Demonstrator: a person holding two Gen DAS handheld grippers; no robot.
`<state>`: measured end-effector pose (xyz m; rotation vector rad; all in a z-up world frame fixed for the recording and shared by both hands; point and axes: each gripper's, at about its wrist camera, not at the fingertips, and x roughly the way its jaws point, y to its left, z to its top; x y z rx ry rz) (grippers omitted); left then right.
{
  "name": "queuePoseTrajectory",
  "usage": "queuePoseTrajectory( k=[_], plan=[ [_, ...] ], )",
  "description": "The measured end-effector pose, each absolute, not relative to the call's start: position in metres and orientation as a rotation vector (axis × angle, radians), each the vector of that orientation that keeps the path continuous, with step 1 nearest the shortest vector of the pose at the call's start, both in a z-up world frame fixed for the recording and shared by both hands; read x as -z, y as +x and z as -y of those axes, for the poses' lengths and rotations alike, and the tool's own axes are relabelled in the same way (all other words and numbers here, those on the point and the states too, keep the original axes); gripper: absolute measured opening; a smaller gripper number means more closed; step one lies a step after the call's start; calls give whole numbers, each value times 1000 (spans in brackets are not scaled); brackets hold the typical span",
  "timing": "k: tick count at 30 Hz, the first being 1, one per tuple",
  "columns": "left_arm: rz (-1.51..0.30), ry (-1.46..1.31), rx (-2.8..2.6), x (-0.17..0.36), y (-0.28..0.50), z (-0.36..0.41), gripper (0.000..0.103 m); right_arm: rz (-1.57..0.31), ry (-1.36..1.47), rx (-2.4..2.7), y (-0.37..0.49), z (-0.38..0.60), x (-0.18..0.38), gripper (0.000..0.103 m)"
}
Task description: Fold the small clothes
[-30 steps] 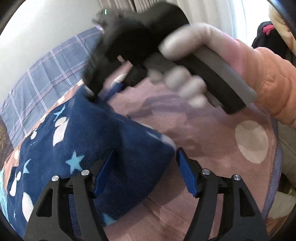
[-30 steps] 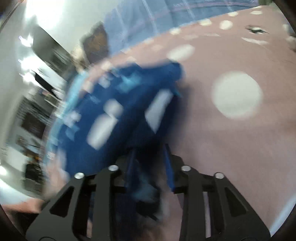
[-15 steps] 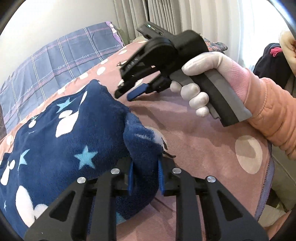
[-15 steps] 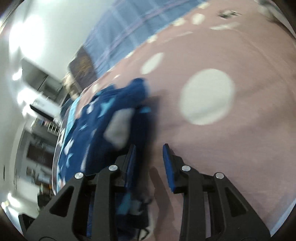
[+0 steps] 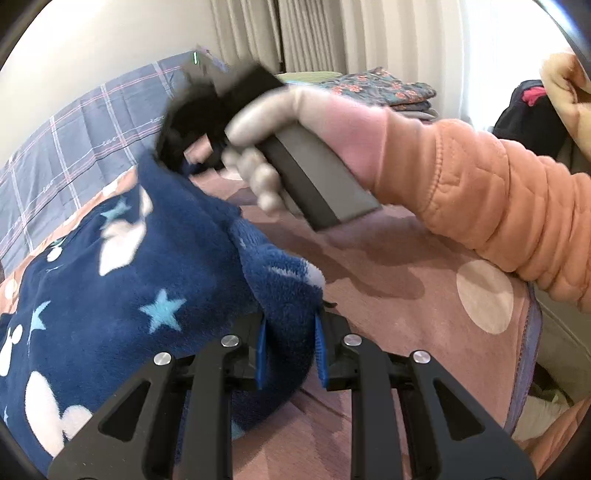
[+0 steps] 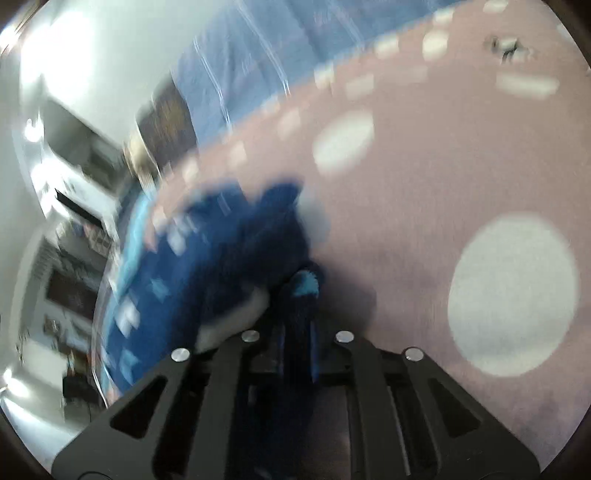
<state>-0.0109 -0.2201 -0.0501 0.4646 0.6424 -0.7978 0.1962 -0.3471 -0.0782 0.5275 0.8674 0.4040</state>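
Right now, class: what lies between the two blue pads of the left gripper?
A bunched fold of the navy star-print garment, pinched by the left gripper, as the left wrist view shows.

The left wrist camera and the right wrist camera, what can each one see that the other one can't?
Only the left wrist view shows the person's gloved right hand in an orange sleeve, the curtains and a stack of folded clothes.

Only the right wrist view shows blurry dark furniture along the room's far side.

Both show the fuzzy blue garment with stars lying on the pink dotted blanket, the checked blue bedding, and each view's own tongs, left and right, pinching the garment; the right ones have just been closing.
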Motion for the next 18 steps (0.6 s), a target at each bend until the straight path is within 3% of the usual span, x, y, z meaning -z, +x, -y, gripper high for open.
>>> queuePoseTrajectory(
  k=[2,8,11,18],
  plan=[
    [-659,479,812,57,-10,224,21,-812,494,-386,192,347,69,8],
    [-695,493,841,65,-4,230,24,-882,415,-348,212,348,111,11],
    [-687,513,845,66,-8,233,32,-845,464,-246,197,373,93,22],
    [-677,539,849,69,-12,238,42,-761,456,-537,130,346,47,21]
  ],
)
